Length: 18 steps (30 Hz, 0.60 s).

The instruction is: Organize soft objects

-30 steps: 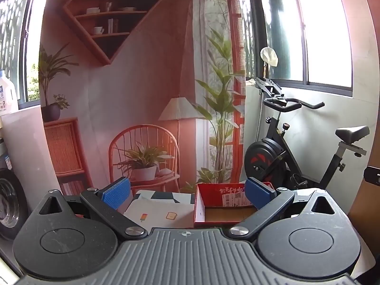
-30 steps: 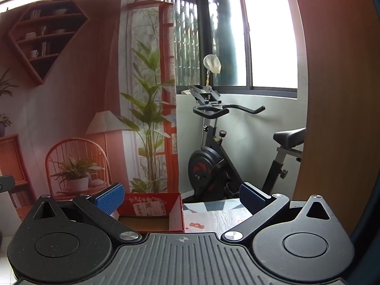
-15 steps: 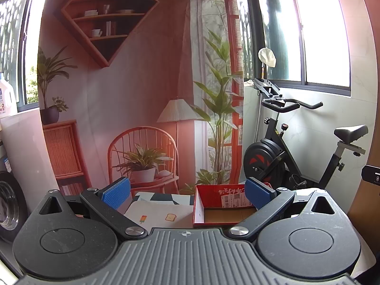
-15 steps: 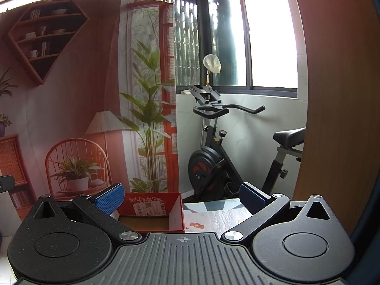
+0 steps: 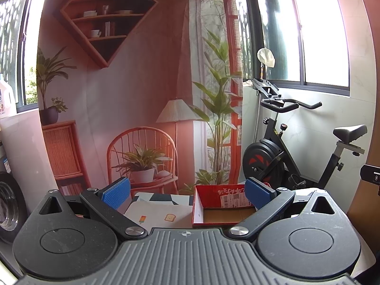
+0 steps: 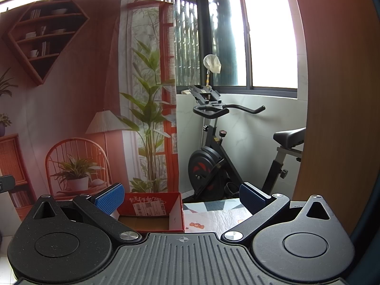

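An open red cardboard box (image 5: 223,204) stands on a table covered with a patterned cloth (image 5: 156,213); its brown floor shows bare. My left gripper (image 5: 187,193) is open above the table's near side, blue pads wide apart, nothing between them. The right wrist view has the same red box (image 6: 152,209) to the lower left, and my right gripper (image 6: 181,198) is likewise open and holds nothing. No soft object shows in either view.
A printed backdrop (image 5: 133,90) of a room hangs behind the table. An exercise bike (image 5: 285,156) stands at the right near the window. A brown wooden panel (image 6: 337,95) rises at the right. A washing machine drum (image 5: 7,204) is at the far left.
The left wrist view has tilted slightly, the backdrop sliding a little left and down. The right gripper has held still. Both grippers stay open.
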Motion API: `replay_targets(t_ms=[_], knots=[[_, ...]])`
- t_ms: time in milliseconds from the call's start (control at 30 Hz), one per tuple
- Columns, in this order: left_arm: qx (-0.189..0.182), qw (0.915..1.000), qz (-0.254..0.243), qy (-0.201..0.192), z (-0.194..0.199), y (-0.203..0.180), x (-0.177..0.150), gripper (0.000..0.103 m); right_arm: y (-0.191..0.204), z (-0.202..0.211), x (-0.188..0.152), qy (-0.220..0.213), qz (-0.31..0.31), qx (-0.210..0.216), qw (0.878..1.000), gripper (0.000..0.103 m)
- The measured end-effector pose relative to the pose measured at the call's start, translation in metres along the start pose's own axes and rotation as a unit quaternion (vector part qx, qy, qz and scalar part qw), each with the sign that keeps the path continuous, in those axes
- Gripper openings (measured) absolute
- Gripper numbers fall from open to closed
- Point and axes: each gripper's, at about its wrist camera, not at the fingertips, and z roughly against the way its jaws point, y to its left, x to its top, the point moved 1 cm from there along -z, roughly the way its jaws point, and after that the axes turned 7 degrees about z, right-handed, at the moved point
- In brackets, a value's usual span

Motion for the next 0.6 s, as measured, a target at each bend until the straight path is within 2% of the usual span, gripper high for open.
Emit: replay_targets(t_ms=[600], knots=[[-0.001, 1.0000, 0.000, 0.000, 0.0005, -0.0008, 0.0006, 0.103, -0.0012, -0.0009, -0.0008, 0.000, 0.000, 0.000, 1.000, 0.103]])
